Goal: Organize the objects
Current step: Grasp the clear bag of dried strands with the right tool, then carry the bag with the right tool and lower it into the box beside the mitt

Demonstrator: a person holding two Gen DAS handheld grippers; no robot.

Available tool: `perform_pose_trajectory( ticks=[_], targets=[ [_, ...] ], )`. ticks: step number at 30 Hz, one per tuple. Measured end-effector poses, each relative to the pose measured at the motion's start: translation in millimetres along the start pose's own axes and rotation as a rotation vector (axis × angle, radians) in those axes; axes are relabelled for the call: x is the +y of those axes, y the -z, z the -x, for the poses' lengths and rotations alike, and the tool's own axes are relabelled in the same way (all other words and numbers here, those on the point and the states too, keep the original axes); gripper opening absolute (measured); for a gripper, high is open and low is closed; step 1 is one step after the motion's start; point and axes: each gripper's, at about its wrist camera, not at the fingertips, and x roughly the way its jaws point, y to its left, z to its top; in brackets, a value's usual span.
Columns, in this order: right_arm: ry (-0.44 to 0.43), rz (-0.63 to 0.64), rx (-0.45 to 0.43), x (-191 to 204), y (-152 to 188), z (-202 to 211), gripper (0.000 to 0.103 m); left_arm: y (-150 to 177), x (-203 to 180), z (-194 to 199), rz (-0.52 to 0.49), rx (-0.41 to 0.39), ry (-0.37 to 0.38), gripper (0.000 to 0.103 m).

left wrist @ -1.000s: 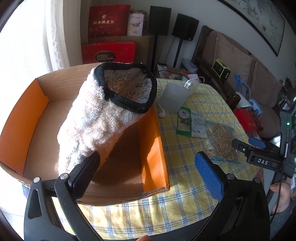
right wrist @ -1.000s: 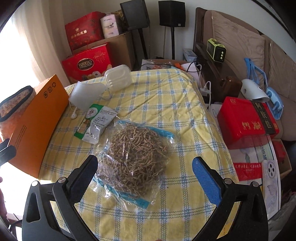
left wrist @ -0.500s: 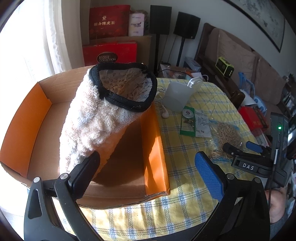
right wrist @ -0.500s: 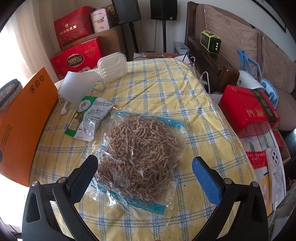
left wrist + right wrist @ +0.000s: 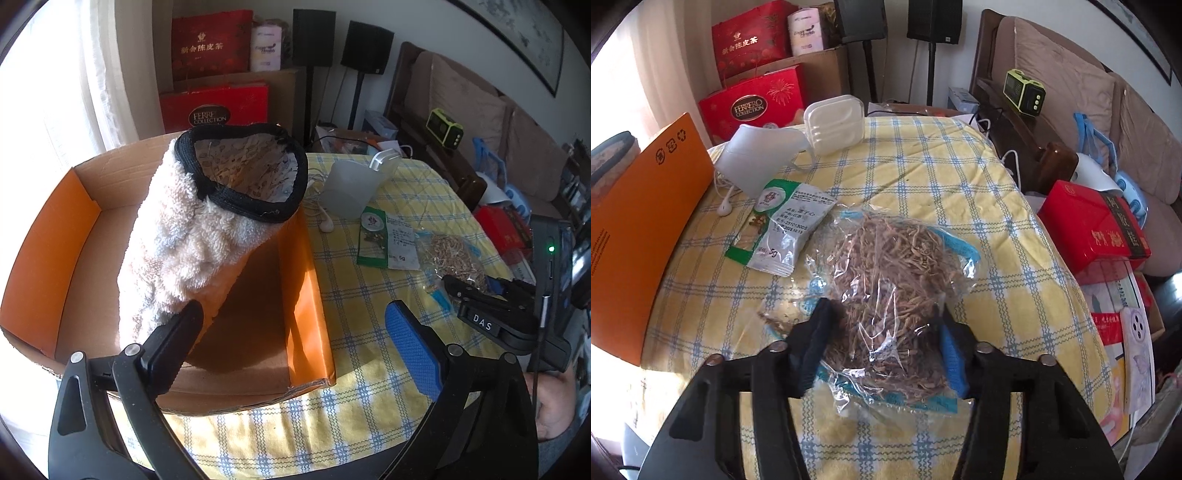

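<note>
Clear plastic crinkles between the fingers of the right gripper (image 5: 882,343), whose jaws have just been closing and now pinch the bag of dried herbs (image 5: 894,280) from both sides; the bag lies on the yellow checked tablecloth (image 5: 923,177), just beside a small green-and-white packet (image 5: 779,229). The left gripper (image 5: 295,343) hovers with its jaws spread wide, holding nothing, above the near edge of the orange cardboard box (image 5: 306,295), in which a fluffy white pouch (image 5: 192,240) leans tilted
</note>
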Motion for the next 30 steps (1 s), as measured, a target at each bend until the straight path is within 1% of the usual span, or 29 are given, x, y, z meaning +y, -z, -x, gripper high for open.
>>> perform_pose_trajectory(
  ticks=[1, 2, 3, 4, 5, 6, 7, 10, 14, 20, 23, 27, 30],
  targets=[
    [-0.002, 0.007, 0.007, 0.8, -0.7, 0.0, 0.045, 0.4, -1.7, -1.1, -0.009, 0.004, 0.001, 0.078],
    [-0.009, 0.008, 0.01, 0.6, -1.6, 0.2, 0.04, 0.6, -2.5, -2.6, -0.013, 0.009, -0.001, 0.059],
    [-0.016, 0.003, 0.013, -0.6, -2.3, 0.9, 0.039, 1.0, -2.8, -4.4, -0.013, 0.016, -0.005, 0.05],
    [-0.025, -0.002, 0.015, -1.9, -2.9, 1.8, 0.036, 1.7, -2.6, -5.9, -0.008, 0.023, 0.001, 0.036],
    [-0.036, -0.007, 0.017, -3.5, -3.7, 3.0, 0.035, 1.9, -1.2, -7.6, 0.001, 0.03, 0.015, 0.03],
    [-0.047, -0.014, 0.017, -5.0, -4.1, 4.7, 0.034, 2.0, 0.2, -8.4, 0.009, 0.032, 0.026, 0.027],
    [-0.056, -0.02, 0.016, -6.2, -4.6, 6.9, 0.033, 1.9, 1.4, -8.7, 0.014, 0.03, 0.029, 0.023],
    [-0.07, -0.02, -0.001, -7.2, -7.3, 16.9, 0.033, 1.0, 4.1, -8.1, 0.03, 0.027, 0.066, 0.017],
    [-0.085, -0.013, -0.038, -7.7, -16.9, 33.8, 0.033, 2.4, 3.0, -8.0, 0.03, 0.02, 0.059, 0.016],
    [-0.194, -0.018, -0.084, -6.1, -43.0, 64.7, 0.033, 4.7, 4.5, -7.4, 0.037, 0.013, 0.063, 0.016],
    [-0.251, 0.006, -0.107, 2.4, -61.1, 79.3, 0.033, 4.9, 5.5, -7.1, 0.045, 0.015, 0.067, 0.016],
    [-0.255, 0.067, -0.149, 22.8, -78.9, 93.7, 0.033, 4.7, 5.6, -7.1, 0.048, 0.016, 0.067, 0.016],
    [-0.268, 0.099, -0.158, 36.2, -87.6, 95.6, 0.033, 4.6, 6.2, -7.1, 0.053, 0.016, 0.07, 0.016]
  ],
)
